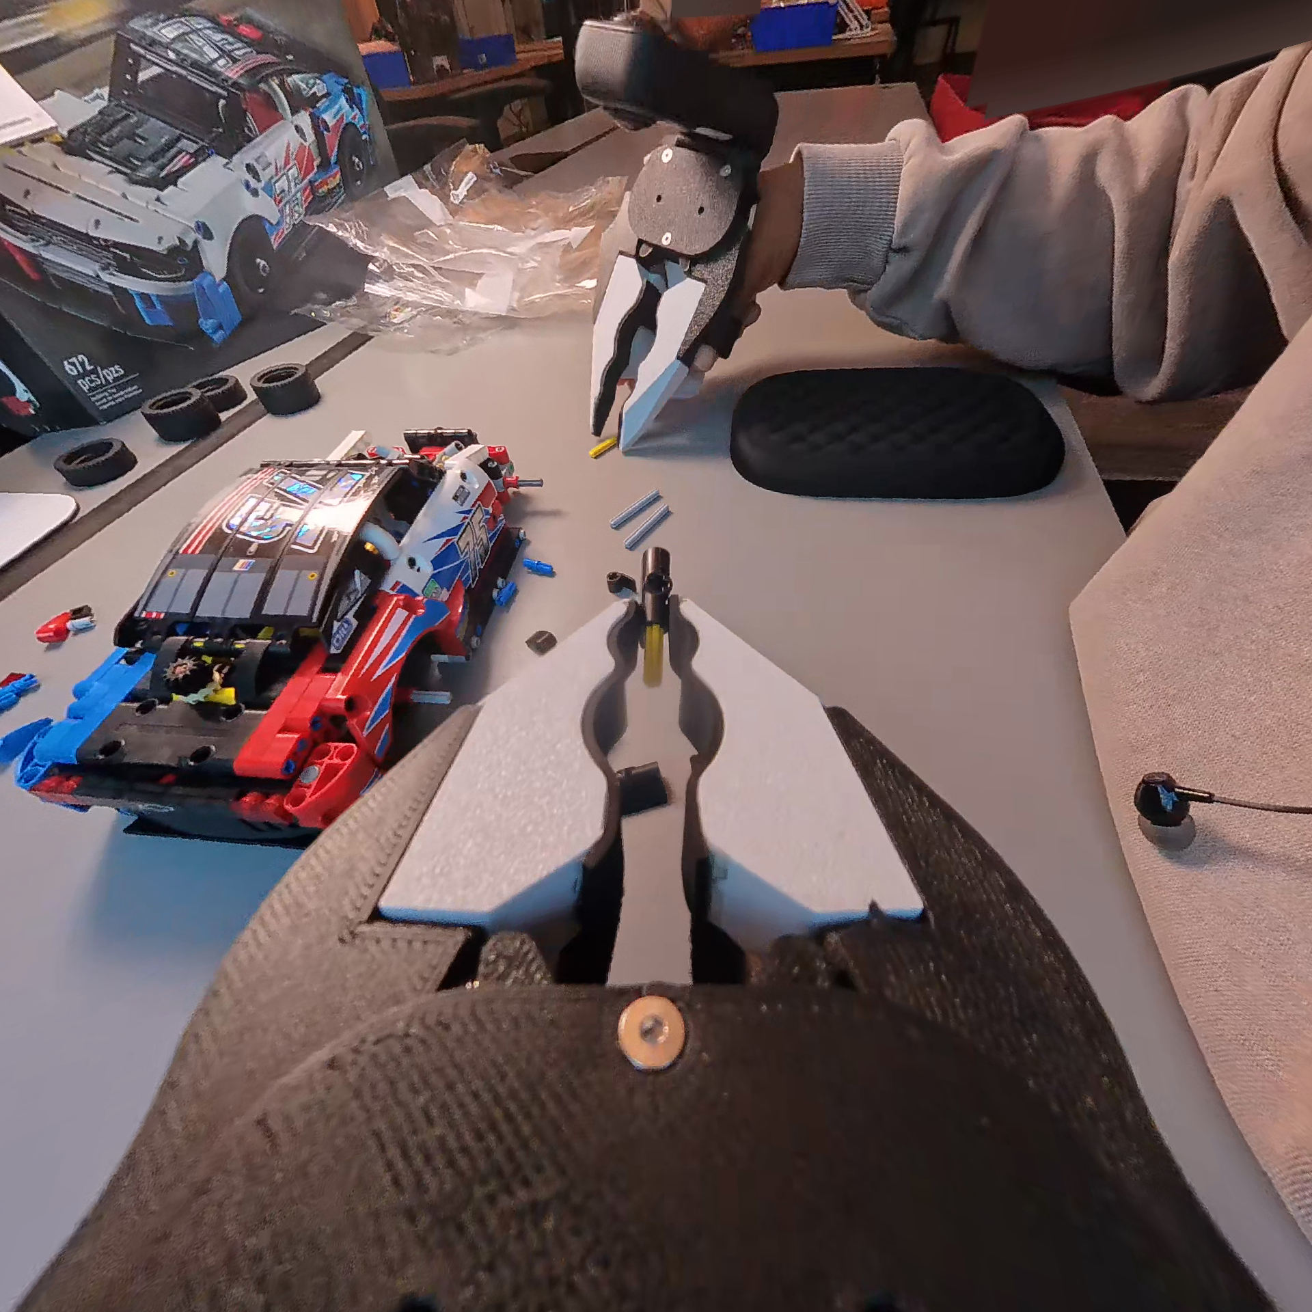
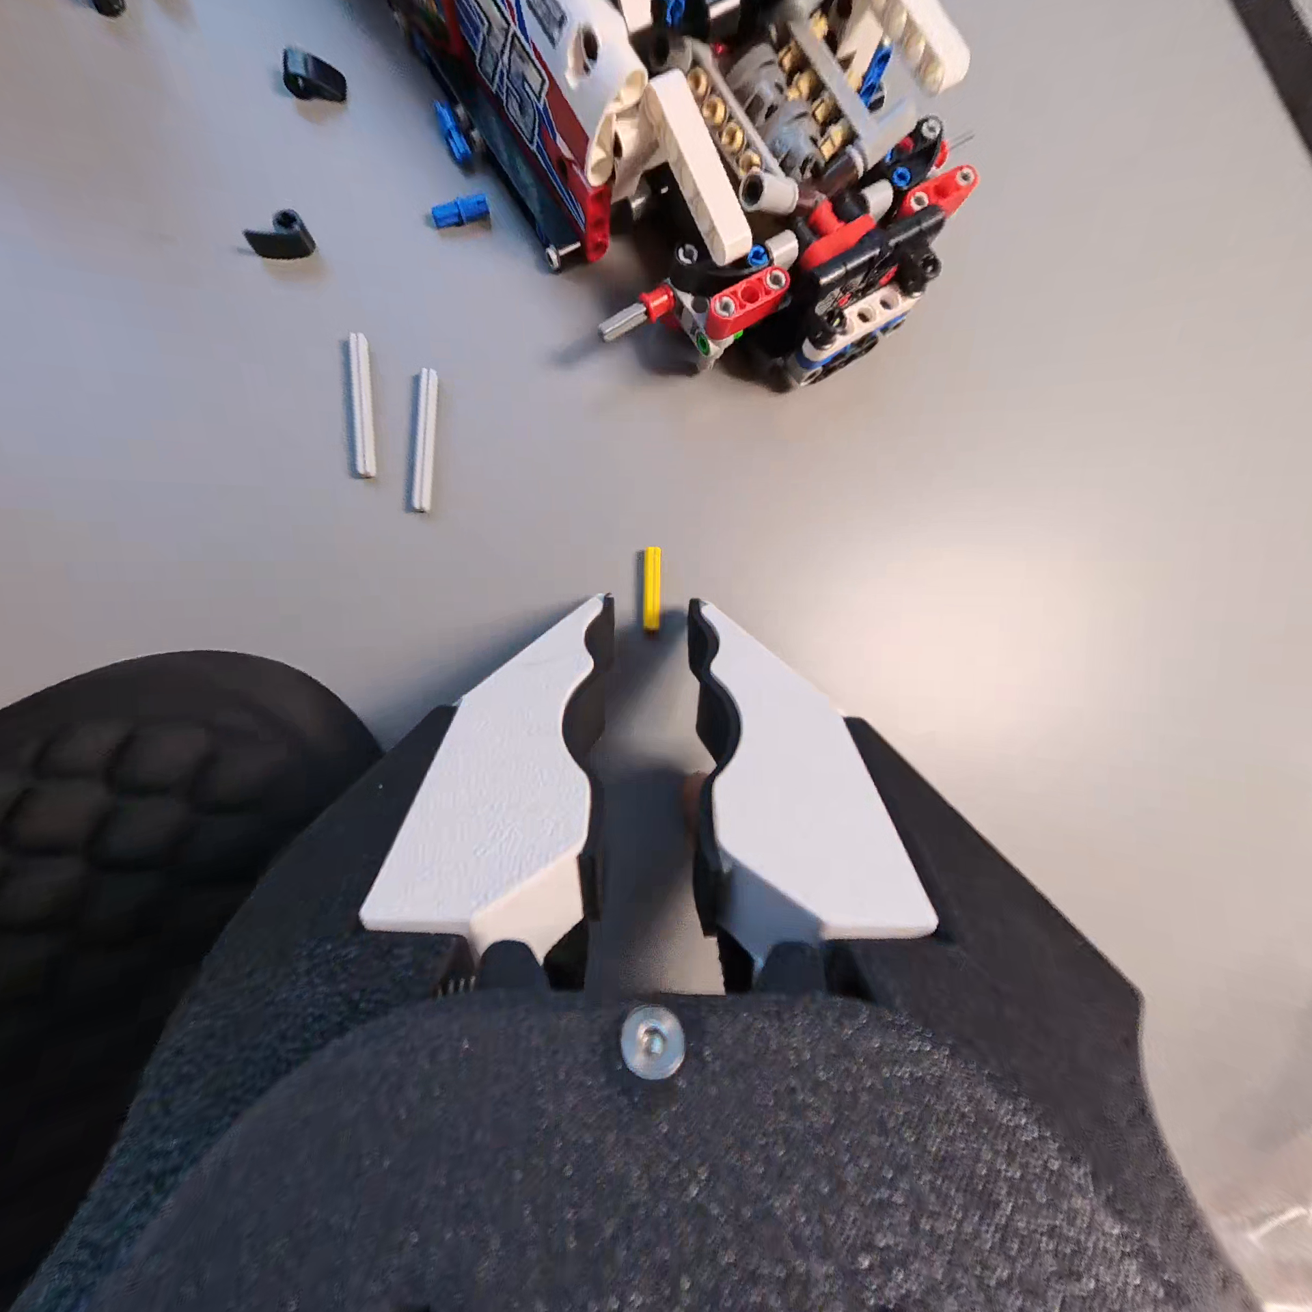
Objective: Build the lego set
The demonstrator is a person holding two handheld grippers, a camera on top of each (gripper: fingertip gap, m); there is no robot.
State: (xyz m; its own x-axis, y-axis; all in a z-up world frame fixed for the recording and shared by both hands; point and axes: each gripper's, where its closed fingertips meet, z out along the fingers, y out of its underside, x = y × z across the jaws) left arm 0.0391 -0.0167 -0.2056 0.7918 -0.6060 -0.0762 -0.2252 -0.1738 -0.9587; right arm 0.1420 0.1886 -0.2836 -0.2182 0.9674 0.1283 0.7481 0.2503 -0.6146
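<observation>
Left tongs (image 1: 652,603) pinch a black tube piece (image 1: 655,578) with a thin yellow stick (image 1: 652,653) inside. Right tongs (image 2: 649,603) sit a little open around a loose yellow rod (image 2: 651,588) on the smooth grey table (image 2: 994,532), near the bumpy lego car (image 1: 298,639).

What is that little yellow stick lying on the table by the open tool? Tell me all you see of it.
The yellow stick is a short, thin, ridged plastic rod. It lies flat on the grey table, apart from other pieces, just ahead of the right tool, whose open fingertips flank its near end without gripping it.
</observation>
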